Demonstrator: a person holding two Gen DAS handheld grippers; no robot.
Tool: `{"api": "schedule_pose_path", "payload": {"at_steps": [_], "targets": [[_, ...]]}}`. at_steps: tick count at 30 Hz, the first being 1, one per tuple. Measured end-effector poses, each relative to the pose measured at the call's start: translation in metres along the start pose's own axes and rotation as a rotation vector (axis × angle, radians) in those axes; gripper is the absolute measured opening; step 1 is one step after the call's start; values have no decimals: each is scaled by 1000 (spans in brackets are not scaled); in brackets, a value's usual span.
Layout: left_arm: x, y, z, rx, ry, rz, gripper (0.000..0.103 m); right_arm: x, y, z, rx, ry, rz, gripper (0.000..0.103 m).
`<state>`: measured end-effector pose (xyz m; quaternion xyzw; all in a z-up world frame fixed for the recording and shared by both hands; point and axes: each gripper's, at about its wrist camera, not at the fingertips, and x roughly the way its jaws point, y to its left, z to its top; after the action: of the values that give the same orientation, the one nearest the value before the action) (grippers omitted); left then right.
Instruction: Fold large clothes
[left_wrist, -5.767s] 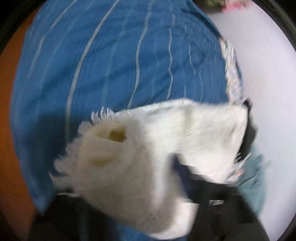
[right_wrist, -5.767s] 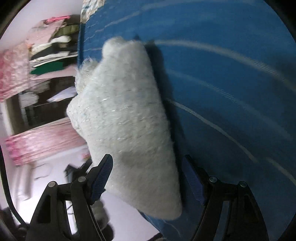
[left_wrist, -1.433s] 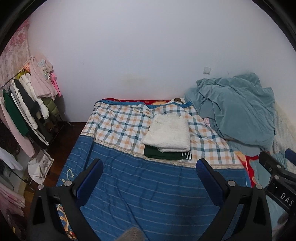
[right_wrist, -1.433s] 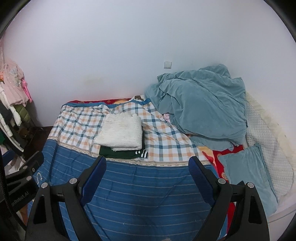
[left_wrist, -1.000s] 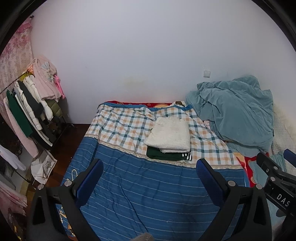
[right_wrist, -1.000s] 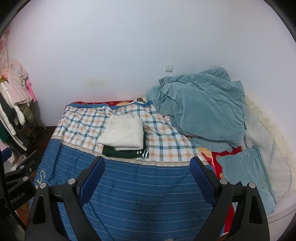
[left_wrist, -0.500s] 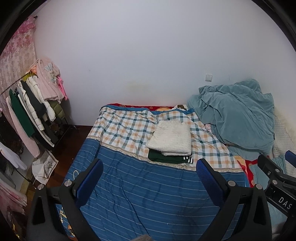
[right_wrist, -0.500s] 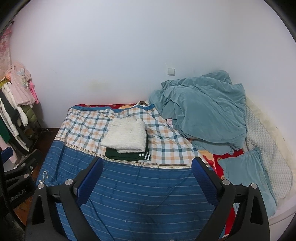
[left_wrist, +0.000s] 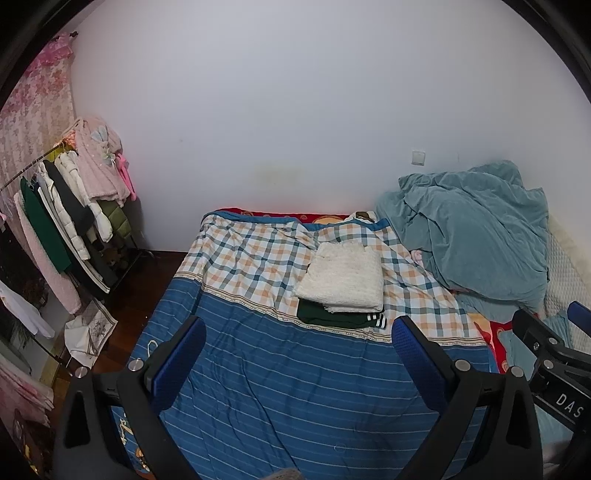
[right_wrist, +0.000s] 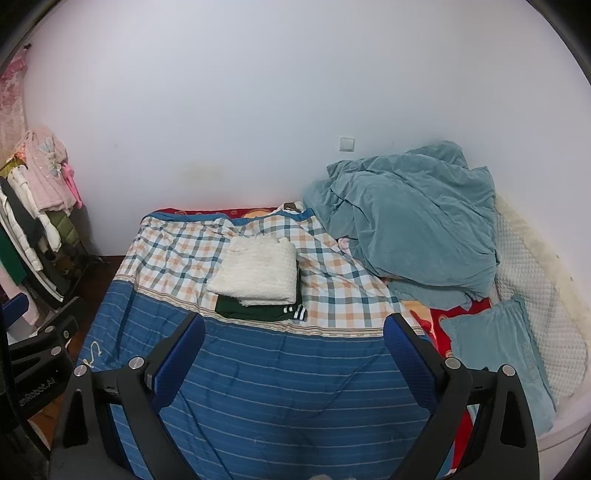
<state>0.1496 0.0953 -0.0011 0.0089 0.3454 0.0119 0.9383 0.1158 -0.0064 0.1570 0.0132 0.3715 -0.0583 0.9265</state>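
bed (left_wrist: 258, 387) | you see its blue striped, checked-topped cover spread ahead of your grippers | white folded garment (left_wrist: 341, 275) stacked on dark green folded garment (left_wrist: 332, 319), beyond the fingertips | teal blanket (right_wrist: 410, 218) heaped far right | teal pillow (right_wrist: 498, 350) right of your right gripper (right_wrist: 294, 338)

Plain white wall (left_wrist: 280, 122), bed (left_wrist: 295, 387), clothes rack (left_wrist: 62, 221) on dark floor.
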Motion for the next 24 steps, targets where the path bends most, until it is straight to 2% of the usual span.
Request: {"api": "schedule_pose_path", "payload": {"at_steps": [24], "targets": [[-3, -9, 11, -4, -15, -1, 103, -4, 5, -9, 10, 0, 0, 99]]}}
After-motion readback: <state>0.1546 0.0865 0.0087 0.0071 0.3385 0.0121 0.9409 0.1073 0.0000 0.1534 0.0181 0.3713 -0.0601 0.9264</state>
